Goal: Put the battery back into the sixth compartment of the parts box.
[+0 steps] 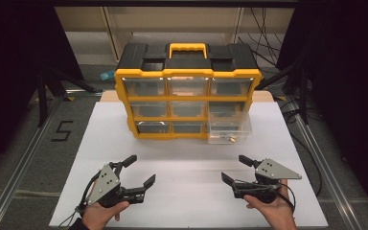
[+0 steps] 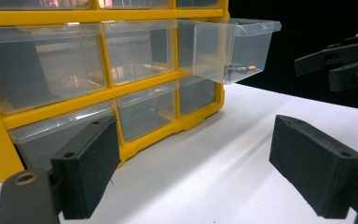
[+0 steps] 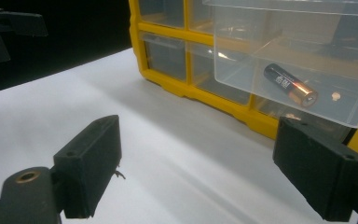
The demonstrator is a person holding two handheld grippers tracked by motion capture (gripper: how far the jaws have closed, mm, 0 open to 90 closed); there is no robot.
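Note:
A yellow and black drawer cabinet (image 1: 187,91) stands at the back of the white table (image 1: 187,167). Its middle-right clear drawer (image 1: 229,127) is pulled out, and a black and copper battery (image 3: 290,85) lies inside it. The same drawer (image 2: 228,49) and battery (image 2: 240,68) appear in the left gripper view. My left gripper (image 1: 141,170) rests open near the front left, nothing between its jaws. My right gripper (image 1: 235,168) is open at the front right, empty too. Each is held in a hand, well short of the cabinet.
Black stands flank the table, and cables (image 1: 311,158) run along the right side. A metal rail (image 1: 24,158) lies on the floor at left beside a "5" marking (image 1: 62,130). Shelving stands behind the cabinet.

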